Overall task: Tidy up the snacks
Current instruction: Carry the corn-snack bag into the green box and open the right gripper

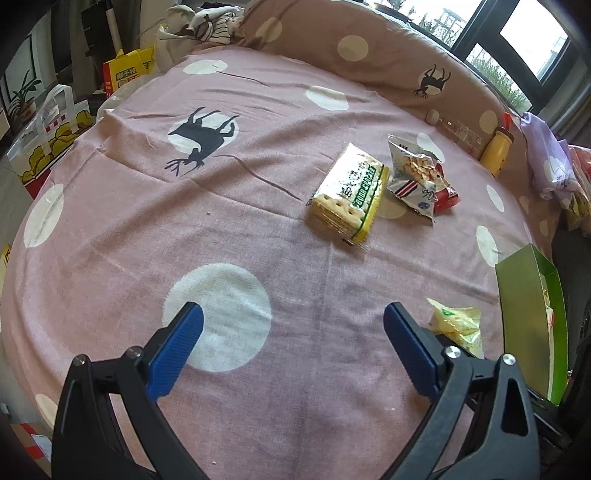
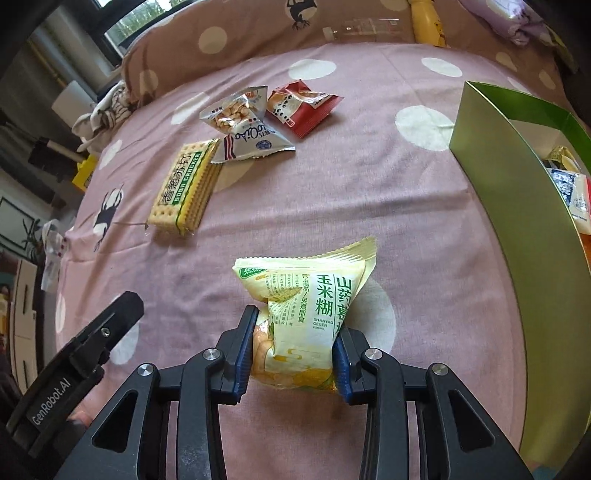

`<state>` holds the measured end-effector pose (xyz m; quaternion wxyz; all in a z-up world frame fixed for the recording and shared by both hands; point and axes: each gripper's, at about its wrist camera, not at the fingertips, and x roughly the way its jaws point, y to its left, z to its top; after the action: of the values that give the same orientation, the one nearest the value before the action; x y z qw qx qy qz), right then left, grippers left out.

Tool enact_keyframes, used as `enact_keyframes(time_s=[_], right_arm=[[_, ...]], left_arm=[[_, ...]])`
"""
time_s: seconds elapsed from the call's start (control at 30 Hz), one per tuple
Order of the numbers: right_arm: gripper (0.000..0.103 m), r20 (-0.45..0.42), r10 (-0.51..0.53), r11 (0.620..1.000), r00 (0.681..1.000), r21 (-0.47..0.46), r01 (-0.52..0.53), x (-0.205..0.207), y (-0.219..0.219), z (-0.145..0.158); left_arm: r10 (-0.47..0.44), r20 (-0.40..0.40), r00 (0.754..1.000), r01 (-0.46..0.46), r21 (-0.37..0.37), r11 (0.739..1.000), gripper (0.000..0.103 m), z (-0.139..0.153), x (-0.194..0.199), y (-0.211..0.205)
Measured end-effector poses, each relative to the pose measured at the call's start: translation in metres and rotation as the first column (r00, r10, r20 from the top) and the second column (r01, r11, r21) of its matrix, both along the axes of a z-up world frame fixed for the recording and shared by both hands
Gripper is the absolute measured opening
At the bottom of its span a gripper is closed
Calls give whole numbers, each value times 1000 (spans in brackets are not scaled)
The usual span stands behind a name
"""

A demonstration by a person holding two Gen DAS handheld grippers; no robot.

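Observation:
My right gripper (image 2: 295,354) is shut on a pale yellow snack pouch (image 2: 306,306) with green print, held just above the pink bedsheet; the same yellow pouch (image 1: 460,323) shows at the lower right of the left wrist view. My left gripper (image 1: 293,345) stands open over the sheet with nothing between its blue pads. A cracker pack (image 1: 349,192) (image 2: 184,188) lies flat mid-bed. Beside it lie a silver peanut bag (image 1: 413,177) (image 2: 247,125) and a red snack packet (image 1: 447,195) (image 2: 301,107). A green box (image 2: 517,206) (image 1: 532,317) stands open on the right with several packets inside.
A brown polka-dot pillow (image 1: 369,48) runs along the far edge of the bed, with a yellow bottle (image 1: 496,151) and a clear bottle (image 2: 365,27) lying against it. Bags and boxes (image 1: 48,125) stand on the floor to the left. The left gripper's body (image 2: 74,369) shows at the lower left.

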<state>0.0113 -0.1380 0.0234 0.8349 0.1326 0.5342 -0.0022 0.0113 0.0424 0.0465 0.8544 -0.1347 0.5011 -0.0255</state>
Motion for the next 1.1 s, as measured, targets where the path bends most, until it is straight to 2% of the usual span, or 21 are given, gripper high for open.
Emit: enact_keyframes(time_s=[0.1,0.2,0.3,0.4,0.43,0.67,0.77,0.87,1.0,1.1], right_arm=[[47,23,7,1000,1000,24,-7,-2,-4,6],[54,65,-24,1000,998,-1,24,-9,-14,18],[59,102,-67,998,993,-1,67,-12,-28,26],[59,107,-97,995,989,39,93,-14,-41,28],[59,110,-103,994,989,58,97,-14,-45,28],[60,113,-77,975,991,217,51,-11,-55,24],[60,85,-57,967,995,252,34,-7,-53,16],[60,63,-42,971,997,237,26,-6,-47,11],[58,45,-25,970,999,243,13,-2,-45,4],[50,24,-9,962,1000,272,2,2,-45,-4]], left_arm=[[-13,3,1000,13,-12,1000,98,1,-1,-4],[-26,11,1000,26,-11,1000,97,3,-3,-10],[-75,16,997,76,-25,997,93,4,-5,-21],[-155,22,988,157,-94,983,87,4,-8,-37],[-179,26,983,181,-112,977,82,4,-10,-43],[-328,28,944,327,-186,927,62,-2,-16,-86],[-336,19,942,333,-198,922,62,-6,-16,-93],[-342,15,940,337,-212,917,62,-9,-14,-96],[-359,2,933,349,-234,907,50,-13,-11,-99],[-364,-10,931,351,-236,906,45,-17,-10,-102]])
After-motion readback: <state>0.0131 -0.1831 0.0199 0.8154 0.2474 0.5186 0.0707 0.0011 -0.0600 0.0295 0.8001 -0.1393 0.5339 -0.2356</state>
